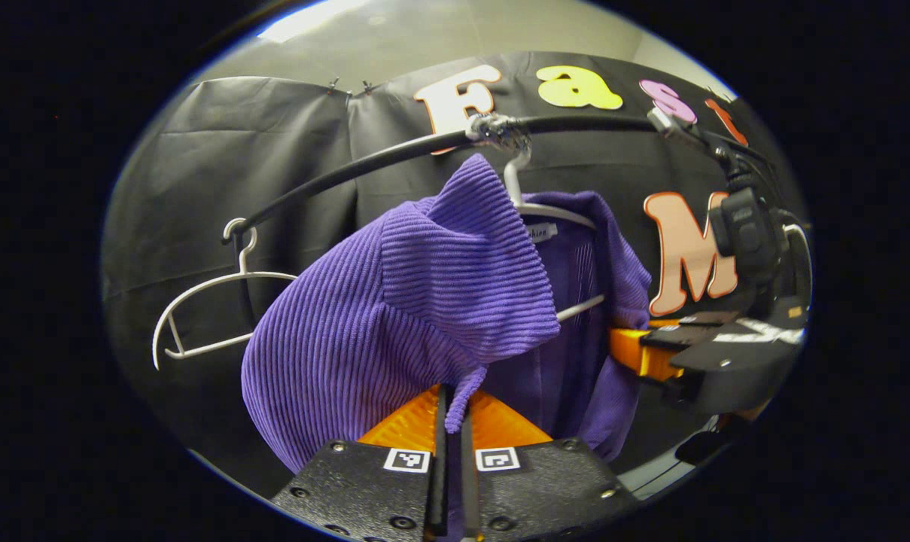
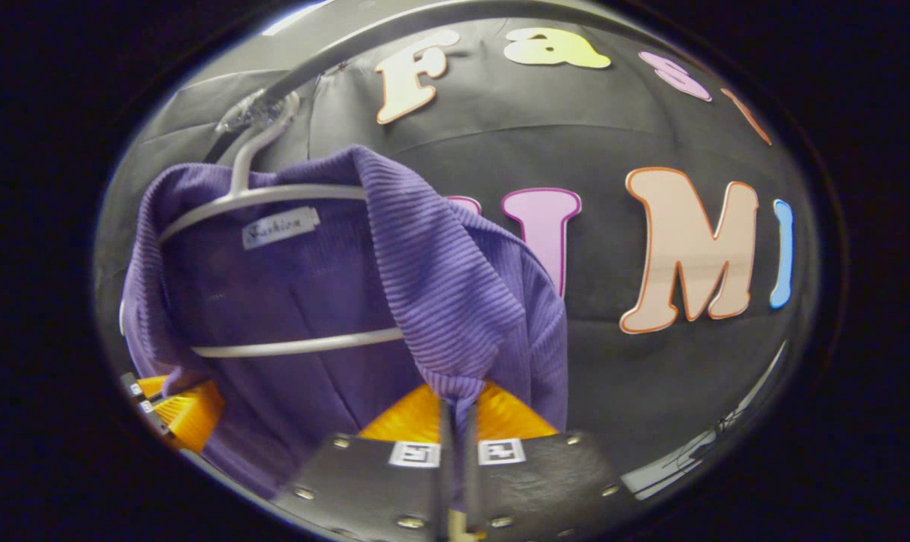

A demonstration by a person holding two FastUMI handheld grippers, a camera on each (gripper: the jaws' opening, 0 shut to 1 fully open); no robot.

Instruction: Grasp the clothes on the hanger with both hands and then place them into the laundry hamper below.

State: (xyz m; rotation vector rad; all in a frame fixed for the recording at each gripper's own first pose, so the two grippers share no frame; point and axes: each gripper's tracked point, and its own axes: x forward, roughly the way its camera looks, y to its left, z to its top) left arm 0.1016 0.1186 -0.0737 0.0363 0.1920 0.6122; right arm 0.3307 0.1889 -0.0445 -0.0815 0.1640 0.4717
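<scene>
A purple ribbed knit garment (image 1: 394, 301) hangs on a white hanger (image 1: 534, 207) from a black rail (image 1: 364, 162). My left gripper (image 1: 453, 410) is shut on a fold of the garment's front edge. Farther right in the left gripper view, the right gripper (image 1: 650, 354) is at the garment's other side. In the right gripper view the same garment (image 2: 439, 286) drapes over the white hanger (image 2: 274, 194), and my right gripper (image 2: 458, 410) is shut on a pinch of its collar edge. The left gripper (image 2: 176, 410) shows at the lower left against the cloth.
An empty white hanger (image 1: 206, 309) hangs on the rail to the left of the garment. A black camera mount (image 1: 744, 233) sits by the rail's right end. The black cloth wall (image 2: 650, 135) stands close behind.
</scene>
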